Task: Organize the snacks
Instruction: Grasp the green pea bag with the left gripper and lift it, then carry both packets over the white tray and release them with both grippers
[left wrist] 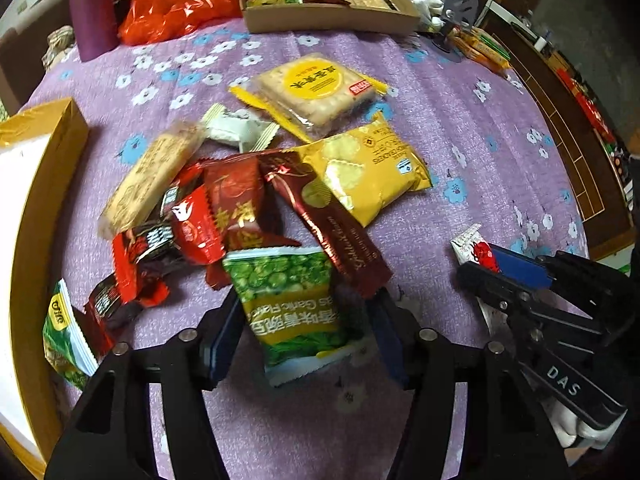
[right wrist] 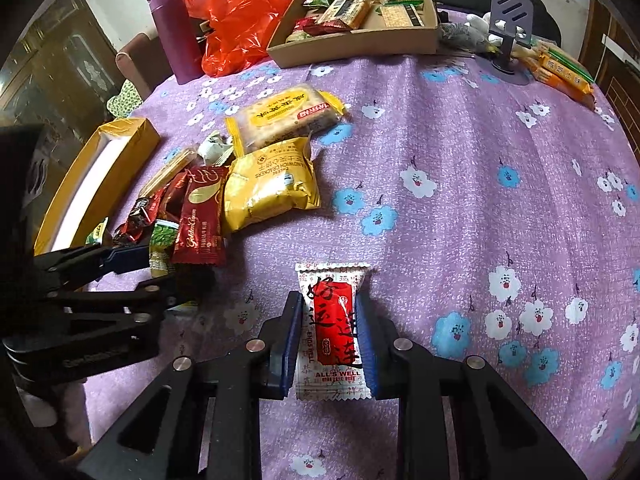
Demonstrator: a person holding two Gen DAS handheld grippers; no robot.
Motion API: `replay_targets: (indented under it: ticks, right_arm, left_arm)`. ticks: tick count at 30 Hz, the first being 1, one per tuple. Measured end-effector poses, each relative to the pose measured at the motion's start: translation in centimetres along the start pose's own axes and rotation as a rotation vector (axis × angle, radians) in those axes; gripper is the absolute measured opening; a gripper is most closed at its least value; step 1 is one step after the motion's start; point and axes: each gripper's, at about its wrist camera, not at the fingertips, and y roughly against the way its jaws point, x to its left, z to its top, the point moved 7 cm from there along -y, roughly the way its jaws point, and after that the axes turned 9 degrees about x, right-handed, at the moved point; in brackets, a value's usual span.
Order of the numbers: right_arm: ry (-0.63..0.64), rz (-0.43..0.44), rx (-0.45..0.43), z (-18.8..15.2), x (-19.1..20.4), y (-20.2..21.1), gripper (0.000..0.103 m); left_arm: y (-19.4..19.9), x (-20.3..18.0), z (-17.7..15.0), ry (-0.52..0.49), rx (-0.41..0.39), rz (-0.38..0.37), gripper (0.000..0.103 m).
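A heap of snack packets lies on the purple flowered cloth (left wrist: pixel 460 92). My left gripper (left wrist: pixel 306 300) has its jaws on both sides of a green garlic pea packet (left wrist: pixel 288 300) at the heap's near edge; the fingers touch its sides. In the right wrist view this gripper (right wrist: pixel 156 268) sits at the left. My right gripper (right wrist: pixel 330 300) is shut on a white and red candy packet (right wrist: pixel 332 320), also seen in the left wrist view (left wrist: pixel 474 250). A brown Golden Crown bar (left wrist: pixel 328 220) and a yellow sandwich cracker pack (left wrist: pixel 368 172) lie beside the pea packet.
A yellow box lid (left wrist: pixel 44 184) stands at the left. A cardboard tray (right wrist: pixel 360 40) with several snacks sits at the back, next to an orange bag (right wrist: pixel 236 16) and a purple bottle (right wrist: pixel 174 28). A phone stand (right wrist: pixel 510 20) and orange packs (right wrist: pixel 564 72) are at the back right.
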Motion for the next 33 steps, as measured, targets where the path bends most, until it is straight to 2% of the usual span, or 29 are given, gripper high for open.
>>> replay_targets:
  ticks: [7, 9, 11, 14, 18, 21, 26, 30, 33]
  right_arm:
    - [0.003, -0.004, 0.005, -0.2, 0.5, -0.1, 0.027]
    - [0.005, -0.006, 0.007, -0.2, 0.6, -0.2, 0.027]
    - [0.006, -0.01, 0.008, -0.3, 0.6, -0.1, 0.027]
    - [0.008, -0.012, 0.01, -0.4, 0.7, -0.1, 0.027]
    - [0.023, 0.0, 0.005, -0.3, 1.1, 0.3, 0.027]
    - [0.049, 0.032, -0.015, -0.1, 2.4, 1.3, 0.026]
    - [0.112, 0.126, -0.042, 1.5, 7.0, 2.8, 0.026]
    - [0.17, 0.205, -0.041, 3.3, 11.5, 3.3, 0.026]
    - [0.205, 0.29, -0.012, 5.1, 16.2, 2.8, 0.026]
  left_arm:
    - [-0.2, -0.4, 0.1, -0.021, -0.013, 0.035, 0.062]
    - [-0.3, -0.4, 0.0, -0.03, -0.013, 0.058, 0.059]
    - [-0.3, -0.3, -0.1, -0.051, -0.018, 0.12, 0.033]
    - [-0.1, 0.0, -0.2, -0.042, -0.007, 0.084, 0.032]
    - [1.6, 1.8, -0.7, 0.03, -0.021, 0.013, 0.032]
    - [3.5, 4.1, -1.1, 0.085, -0.053, 0.008, 0.032]
    - [7.6, 10.8, -2.2, 0.224, -0.131, 0.036, 0.032]
    - [10.0, 16.9, -3.5, 0.32, -0.165, 0.099, 0.032]
    - [10.7, 21.6, -4.7, 0.386, -0.162, 0.18, 0.032]
